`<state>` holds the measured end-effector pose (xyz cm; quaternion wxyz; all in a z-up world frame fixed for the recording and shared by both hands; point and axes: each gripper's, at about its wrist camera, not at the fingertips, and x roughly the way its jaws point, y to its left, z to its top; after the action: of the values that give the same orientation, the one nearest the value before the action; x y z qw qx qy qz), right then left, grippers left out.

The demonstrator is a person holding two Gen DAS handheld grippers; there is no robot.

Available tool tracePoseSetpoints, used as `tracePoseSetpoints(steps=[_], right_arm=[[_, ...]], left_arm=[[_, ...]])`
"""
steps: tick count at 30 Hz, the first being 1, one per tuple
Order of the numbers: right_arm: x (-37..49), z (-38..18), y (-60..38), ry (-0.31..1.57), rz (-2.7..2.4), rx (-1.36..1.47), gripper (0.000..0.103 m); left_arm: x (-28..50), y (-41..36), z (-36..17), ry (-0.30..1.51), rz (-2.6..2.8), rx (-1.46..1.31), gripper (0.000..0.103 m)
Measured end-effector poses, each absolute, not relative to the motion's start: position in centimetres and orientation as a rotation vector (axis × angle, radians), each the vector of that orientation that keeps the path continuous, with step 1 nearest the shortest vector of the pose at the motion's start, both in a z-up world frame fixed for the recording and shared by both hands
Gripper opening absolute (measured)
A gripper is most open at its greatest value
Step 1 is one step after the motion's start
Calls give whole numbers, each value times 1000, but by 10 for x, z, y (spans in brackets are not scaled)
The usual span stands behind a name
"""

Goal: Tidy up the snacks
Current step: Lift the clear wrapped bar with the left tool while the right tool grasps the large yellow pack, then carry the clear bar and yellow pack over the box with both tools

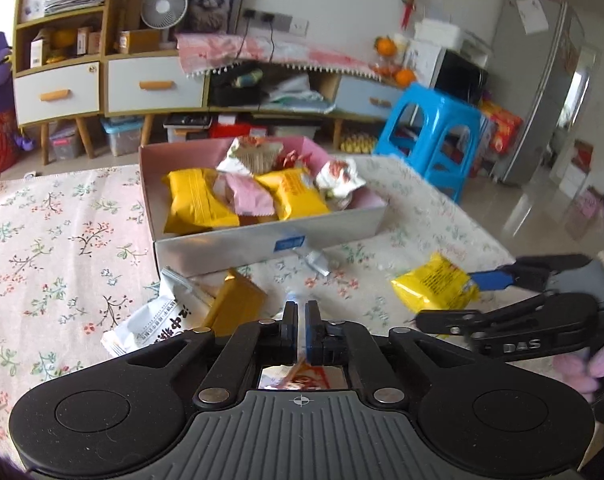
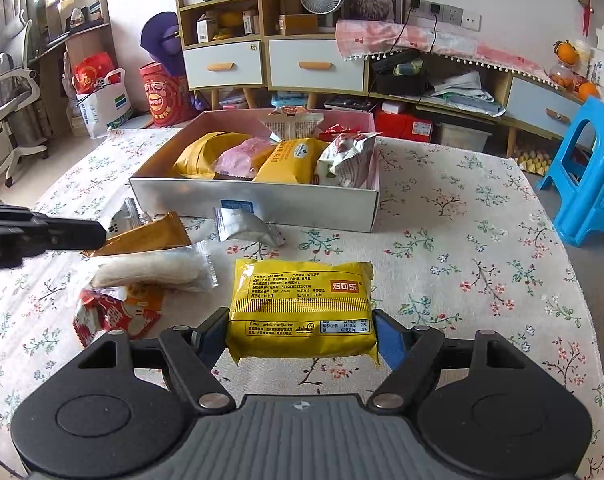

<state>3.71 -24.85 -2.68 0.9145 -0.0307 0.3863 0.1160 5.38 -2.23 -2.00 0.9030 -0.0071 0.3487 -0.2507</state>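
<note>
Room: a living space with shelving and drawers along the back wall, a blue stool (image 2: 590,184) at the right; a table under a floral cloth (image 2: 462,240) filled the foreground.

Box (image 2: 261,204): open, silver-sided, at mid-table. It held two yellow packs, a pink pack, and several white-and-red wrappers piled together; what lay beneath them was hidden.

Loose snacks, in front of the box: a silver sachet (image 2: 245,226) touching the box wall; an amber bar (image 2: 149,236); a clear-wrapped pale roll (image 2: 153,270) just beside the bar; a red wrapper (image 2: 109,312) nearest the camera; a white pack (image 1: 157,320) with black print, partly cut off by the gripper body in the left view.

Left gripper (image 1: 300,312): jaws closed almost together on a thin wrapper edge. The wrapper's red-and-white print showed only in the small gap behind the jaws, and its identity was hard to make out. In the right view only a dark finger of this gripper entered at the left edge.

Right gripper (image 2: 302,334): jaws wide, both blue pads set against the sides of a yellow pack (image 2: 302,308), label side up. Whether the pack was lifted or resting on the cloth could not be told.

Person: fingers (image 1: 598,364) at the right edge of the left view, blurred.
</note>
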Motion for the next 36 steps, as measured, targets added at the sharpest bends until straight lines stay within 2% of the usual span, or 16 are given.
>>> tracePoseSetpoints(steps=[4, 7, 11, 12, 19, 20, 21, 24, 25, 36], right_arm=[[38, -28, -243, 811, 251, -77, 65], [40, -28, -241, 817, 265, -76, 65], [43, -28, -237, 828, 282, -77, 65], [45, -29, -236, 831, 285, -79, 65], [51, -29, -236, 847, 291, -78, 65], [51, -29, -237, 850, 290, -76, 65], [52, -29, -237, 852, 288, -74, 65], [54, -29, -240, 858, 279, -64, 65], [55, -29, -241, 861, 275, -60, 65], [70, -22, -254, 908, 233, 47, 65]], left_arm=[[66, -32, -31, 774, -571, 54, 14], [72, -42, -35, 766, -626, 151, 27], [76, -60, -37, 758, -633, 310, 56], [77, -65, -39, 762, -640, 356, 56], [79, -87, -55, 798, -673, 566, 56], [80, -86, -55, 803, -671, 553, 51], [81, -86, -55, 805, -661, 542, 39], [84, -84, -55, 817, -624, 504, 22], [85, -83, -55, 823, -607, 484, 20], [90, -58, -38, 848, -551, 265, 18]])
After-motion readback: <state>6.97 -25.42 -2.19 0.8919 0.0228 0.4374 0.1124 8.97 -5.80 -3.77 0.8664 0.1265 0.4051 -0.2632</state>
